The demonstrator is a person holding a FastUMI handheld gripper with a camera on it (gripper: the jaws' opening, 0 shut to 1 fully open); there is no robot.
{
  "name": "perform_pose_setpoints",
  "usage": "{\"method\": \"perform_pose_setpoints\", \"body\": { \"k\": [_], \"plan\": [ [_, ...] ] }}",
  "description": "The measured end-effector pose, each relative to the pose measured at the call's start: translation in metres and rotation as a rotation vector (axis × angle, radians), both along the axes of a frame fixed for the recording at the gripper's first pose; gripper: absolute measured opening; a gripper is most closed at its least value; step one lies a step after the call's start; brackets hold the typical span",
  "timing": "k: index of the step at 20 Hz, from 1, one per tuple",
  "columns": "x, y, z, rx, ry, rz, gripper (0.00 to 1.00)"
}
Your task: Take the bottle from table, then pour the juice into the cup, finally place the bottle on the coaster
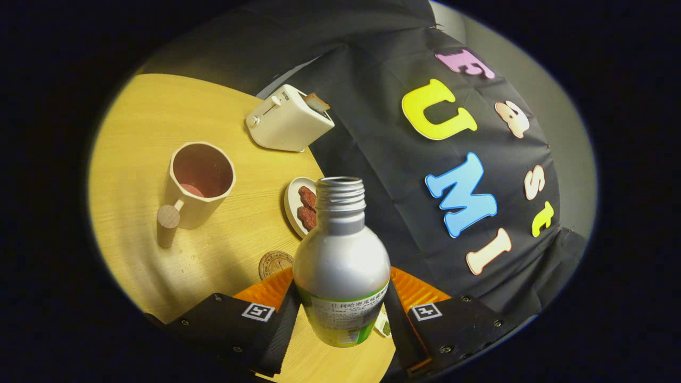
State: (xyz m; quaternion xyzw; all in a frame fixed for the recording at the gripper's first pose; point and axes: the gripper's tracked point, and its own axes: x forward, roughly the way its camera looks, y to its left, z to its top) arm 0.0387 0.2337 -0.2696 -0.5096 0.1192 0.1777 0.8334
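Note:
A silver metal bottle (340, 260) with a green label and an open threaded neck sits between my two fingers, lifted above the table and tilted with the view. My gripper (340, 303) is shut on the bottle's body, both pads pressing its sides. A beige cup (198, 183) with a round wooden-ended handle stands on the yellow table (143, 117) beyond and to the left of the bottle, with a little pinkish liquid at its bottom. A round brown coaster (274, 263) lies on the table just beyond my left finger, partly hidden by it.
A cream toaster (290, 119) with a slice of toast stands at the far side of the table near the black cloth wall. A small white plate (298, 205) with reddish-brown pieces lies right behind the bottle's neck, between cup and wall.

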Motion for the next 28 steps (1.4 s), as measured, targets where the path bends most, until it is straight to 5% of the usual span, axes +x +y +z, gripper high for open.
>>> {"method": "perform_pose_setpoints", "body": {
  "k": [28],
  "plan": [
    [0.028, 0.05, -0.002, -0.446, -0.092, 0.256, 0.78]
  ]
}}
